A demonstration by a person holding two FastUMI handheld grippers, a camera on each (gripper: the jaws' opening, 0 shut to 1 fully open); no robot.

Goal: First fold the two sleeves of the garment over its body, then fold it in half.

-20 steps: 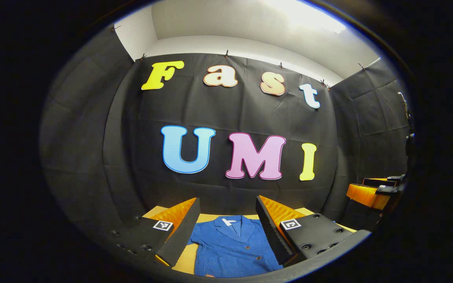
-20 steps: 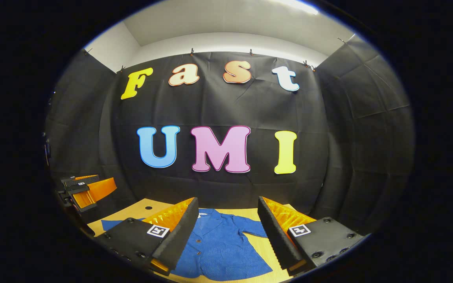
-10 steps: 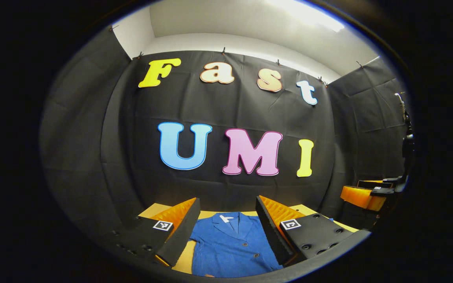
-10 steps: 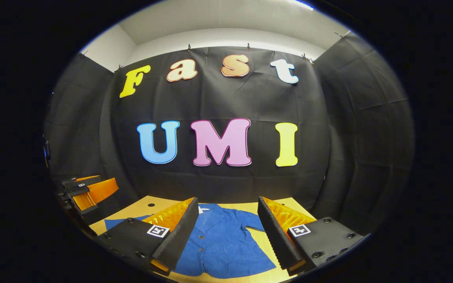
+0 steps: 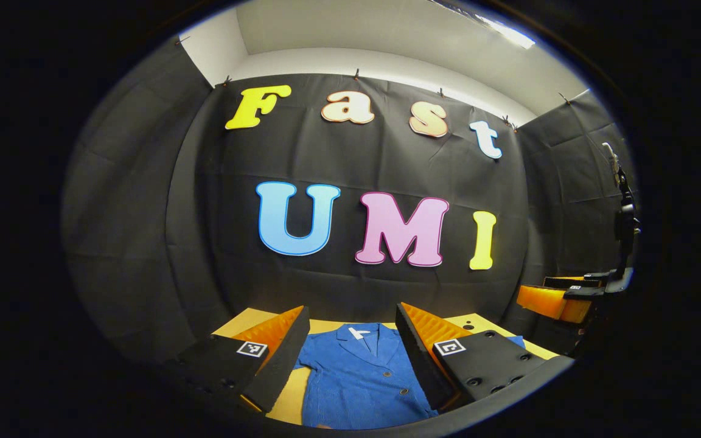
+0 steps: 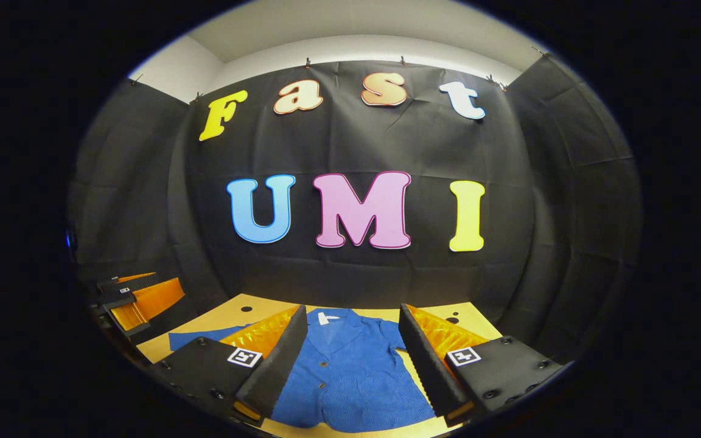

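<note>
blue shirt [image 5: 356, 380] flat on yellow tabletop [image 6: 253, 304] | black cloth walls | both grippers' fingers spread wide, holding nothing

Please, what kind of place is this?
Probably a small recording booth for gripper demonstrations: black cloth walls close in a wooden table with a blue garment laid flat, and an open hand-held gripper is aimed at it.

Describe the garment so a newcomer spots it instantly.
Start at the yellow-brown table in front of the black cloth wall. The garment lies flat on it, collar toward the wall, showing between the right gripper's open fingers. It is the one blue thing there: a short-sleeved buttoned shirt with a white neck tag.
</note>
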